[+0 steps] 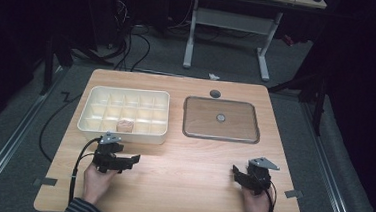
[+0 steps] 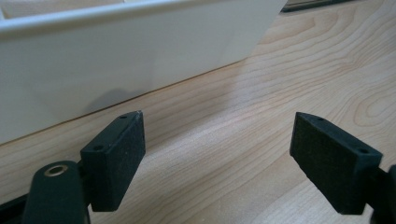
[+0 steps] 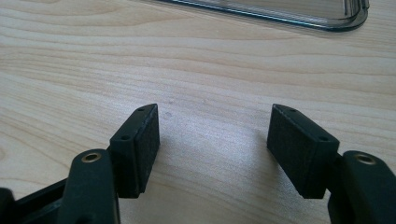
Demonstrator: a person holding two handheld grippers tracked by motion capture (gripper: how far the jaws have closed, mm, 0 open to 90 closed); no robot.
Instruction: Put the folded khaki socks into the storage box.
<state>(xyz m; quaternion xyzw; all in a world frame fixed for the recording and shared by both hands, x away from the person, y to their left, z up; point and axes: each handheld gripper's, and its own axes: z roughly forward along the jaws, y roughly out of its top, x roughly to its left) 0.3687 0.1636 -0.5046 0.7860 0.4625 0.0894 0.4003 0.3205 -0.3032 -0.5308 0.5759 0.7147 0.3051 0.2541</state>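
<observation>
Both tools rest low on the wooden table, each empty. The left gripper sits with its jaws spread wide just in front of the white compartment tray, whose near wall fills much of the left gripper view; the right gripper, likewise released, lies short of the clear lid, which lies flat to the tray's right. A small pinkish object sits in a front compartment of the tray (what it is I cannot tell). The risk, as I judge it: reaching over the wall, a jaw could catch the rim and shove the light tray; the flat lid offers little edge, so a pinch may slip or skid it away.
</observation>
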